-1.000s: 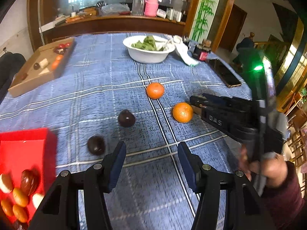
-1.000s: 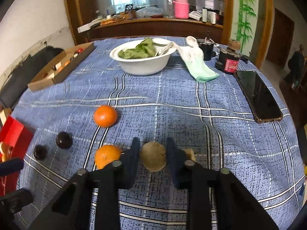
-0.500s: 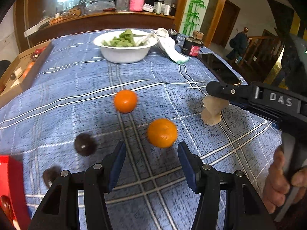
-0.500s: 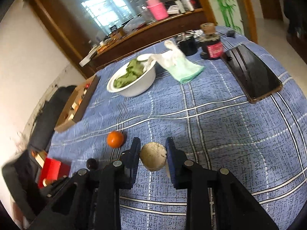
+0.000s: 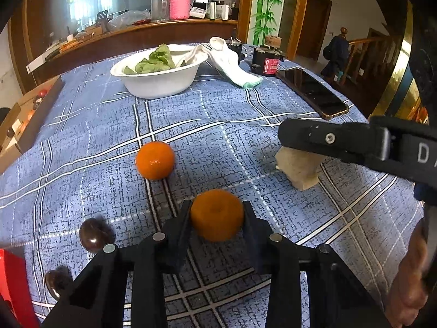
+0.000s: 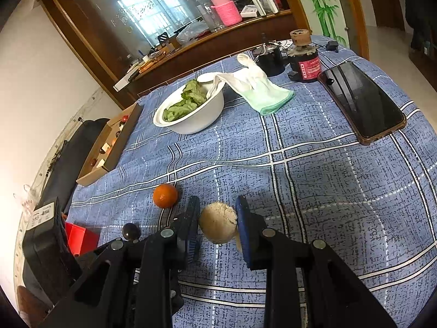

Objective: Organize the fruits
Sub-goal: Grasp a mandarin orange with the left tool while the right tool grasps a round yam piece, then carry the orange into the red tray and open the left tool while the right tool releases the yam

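My left gripper point(image 5: 216, 216) is shut on an orange point(image 5: 216, 214) low over the blue checked tablecloth. A second orange point(image 5: 155, 160) lies a little further off; it also shows in the right wrist view point(image 6: 165, 195). Two dark plums point(image 5: 92, 234) point(image 5: 56, 283) lie at the left, by the corner of the red tray point(image 5: 13, 289). My right gripper point(image 6: 217, 220) is shut on a round tan fruit point(image 6: 217, 225) and holds it above the cloth. In the left wrist view this fruit point(image 5: 297, 165) hangs under the right gripper's arm.
A white bowl of greens point(image 5: 159, 75) stands at the back, with a white sock point(image 5: 232, 64), a dark jar point(image 5: 266, 61) and a phone point(image 5: 311, 93) to its right. A cardboard box point(image 6: 109, 147) lies along the left table edge.
My left gripper moved forward and closed on the nearer orange. My right gripper lifted higher with the tan fruit still held.
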The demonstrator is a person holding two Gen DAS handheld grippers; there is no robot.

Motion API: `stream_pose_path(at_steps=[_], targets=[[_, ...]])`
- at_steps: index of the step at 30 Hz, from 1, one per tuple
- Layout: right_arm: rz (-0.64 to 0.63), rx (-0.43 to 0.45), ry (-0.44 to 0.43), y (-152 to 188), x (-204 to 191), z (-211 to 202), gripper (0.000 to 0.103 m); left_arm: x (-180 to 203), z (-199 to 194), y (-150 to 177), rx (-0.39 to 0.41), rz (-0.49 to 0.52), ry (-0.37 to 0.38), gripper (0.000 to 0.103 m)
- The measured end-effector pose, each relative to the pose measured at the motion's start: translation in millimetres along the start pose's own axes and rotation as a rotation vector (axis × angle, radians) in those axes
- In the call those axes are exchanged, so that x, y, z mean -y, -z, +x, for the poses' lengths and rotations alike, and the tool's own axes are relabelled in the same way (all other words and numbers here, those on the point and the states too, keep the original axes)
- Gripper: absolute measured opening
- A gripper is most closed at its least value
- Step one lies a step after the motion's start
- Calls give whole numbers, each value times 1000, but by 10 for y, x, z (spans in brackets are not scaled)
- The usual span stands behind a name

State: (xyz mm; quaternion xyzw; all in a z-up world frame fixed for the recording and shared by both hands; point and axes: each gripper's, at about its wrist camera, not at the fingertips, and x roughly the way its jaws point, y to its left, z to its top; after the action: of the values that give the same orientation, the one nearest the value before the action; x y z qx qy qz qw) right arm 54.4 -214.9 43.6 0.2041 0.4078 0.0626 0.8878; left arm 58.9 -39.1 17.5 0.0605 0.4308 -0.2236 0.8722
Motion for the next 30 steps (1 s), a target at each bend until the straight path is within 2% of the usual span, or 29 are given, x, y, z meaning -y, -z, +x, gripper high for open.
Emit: stream_pose_path(at_steps=[6, 14, 17, 21, 25, 30], targets=[[-18, 9, -17, 8, -59, -34, 26, -35, -198, -37, 44, -38, 32, 35], [-32, 15, -50, 31, -133, -73, 26, -340, -739, 56, 118, -157, 70, 35], [-56, 10, -77, 77, -222, -77, 26, -552, -1034, 243, 157, -209, 34, 36], [-89, 2, -111, 150, -355, -84, 26, -999, -1492, 555, 213, -333, -28, 36], [-69, -42, -226, 198, -486, -81, 26, -1429, -1874, 876, 246, -424, -106, 36], [-18, -92, -336, 320, -758, -101, 26, -1872, -2097, 1190, 262, -526, -162, 36]])
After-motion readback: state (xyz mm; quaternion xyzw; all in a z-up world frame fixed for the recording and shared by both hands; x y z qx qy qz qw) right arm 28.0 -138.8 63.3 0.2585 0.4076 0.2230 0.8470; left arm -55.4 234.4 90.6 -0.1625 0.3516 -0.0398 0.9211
